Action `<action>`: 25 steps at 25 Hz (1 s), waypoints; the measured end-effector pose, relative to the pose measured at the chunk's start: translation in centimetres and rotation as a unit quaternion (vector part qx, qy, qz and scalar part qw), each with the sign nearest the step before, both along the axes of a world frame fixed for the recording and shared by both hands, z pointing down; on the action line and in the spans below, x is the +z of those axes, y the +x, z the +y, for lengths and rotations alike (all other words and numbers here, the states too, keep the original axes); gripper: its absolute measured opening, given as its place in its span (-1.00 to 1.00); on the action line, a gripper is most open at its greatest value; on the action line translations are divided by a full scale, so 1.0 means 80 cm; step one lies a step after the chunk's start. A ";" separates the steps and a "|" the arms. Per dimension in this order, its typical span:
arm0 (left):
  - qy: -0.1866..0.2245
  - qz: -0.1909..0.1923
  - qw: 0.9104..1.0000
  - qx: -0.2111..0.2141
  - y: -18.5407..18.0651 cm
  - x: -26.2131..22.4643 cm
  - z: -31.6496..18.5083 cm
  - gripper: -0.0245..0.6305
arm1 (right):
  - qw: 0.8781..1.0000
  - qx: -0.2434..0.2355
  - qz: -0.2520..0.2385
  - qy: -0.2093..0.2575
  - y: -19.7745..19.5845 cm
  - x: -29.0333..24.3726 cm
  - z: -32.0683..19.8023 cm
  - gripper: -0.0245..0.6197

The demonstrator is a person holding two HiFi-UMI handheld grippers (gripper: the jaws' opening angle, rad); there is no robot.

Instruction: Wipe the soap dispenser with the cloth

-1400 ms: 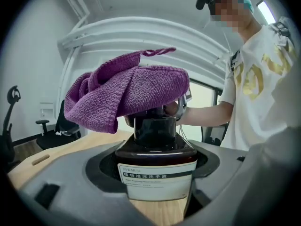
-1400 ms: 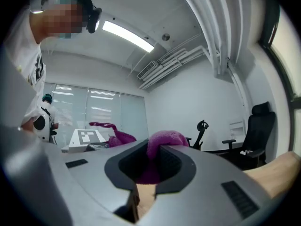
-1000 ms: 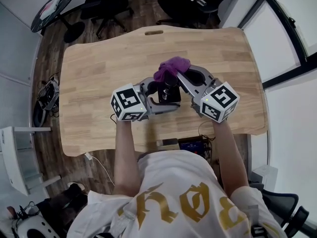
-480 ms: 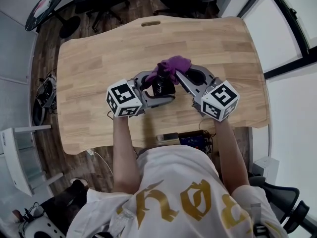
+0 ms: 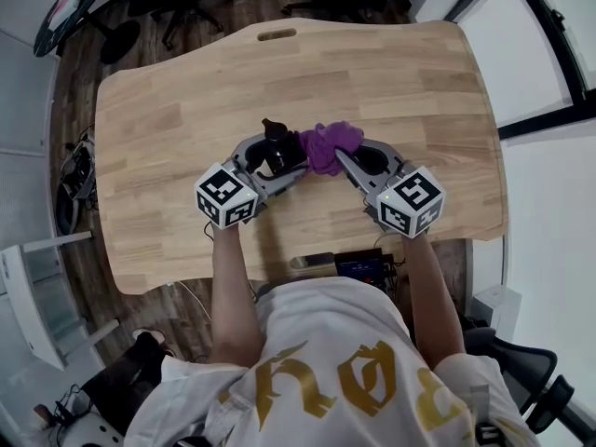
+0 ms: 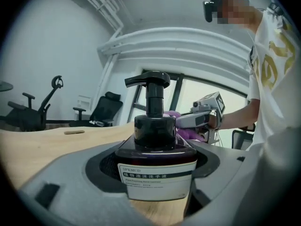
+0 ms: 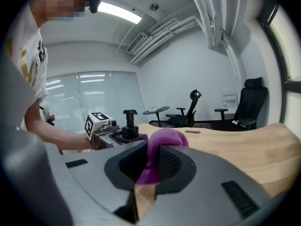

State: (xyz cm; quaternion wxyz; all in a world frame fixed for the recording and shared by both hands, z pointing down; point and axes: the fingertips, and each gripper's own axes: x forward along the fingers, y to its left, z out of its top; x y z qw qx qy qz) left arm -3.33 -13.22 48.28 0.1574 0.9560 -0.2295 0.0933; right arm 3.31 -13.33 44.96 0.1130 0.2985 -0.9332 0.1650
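L gripper [image 5: 272,161]: jaws clamped on the lower body of the soap bottle [image 6: 156,147], one jaw each side, label facing the gripper cam
Soap bottle: dark, squat, square shoulders, white label w/ small print, black pump on top; upright, pump spout pointing to the left in the left gripper view
R gripper [image 7: 149,166]: jaws pinched on the purple cloth [image 5: 330,144], wad bulging out past the tips
Cloth: bunched up, fuzzy; right up against the bottle's side nearest the R gripper, btwn the two sets of jaws
Gripper layout: tips angled in toward each other, marker cubes at the back ends, nearest the person
Spot on table [image 5: 168,110]: bottle and cloth approx mid-table, a bit toward the near edge
Table: light wood, rounded corners, slot cut near the far edge
Person: bare forearms [image 5: 230,277] out over the near edge, white tee w/ gold print
Beyond the table: black office chairs [image 7: 249,105], small round side table [image 7: 157,110], dark wood floor
Right of the table: big windows
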 end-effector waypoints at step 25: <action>-0.020 -0.096 0.992 -0.076 0.011 0.156 -0.067 0.17 | 0.995 0.076 0.010 -0.064 0.028 0.076 -0.057 -0.80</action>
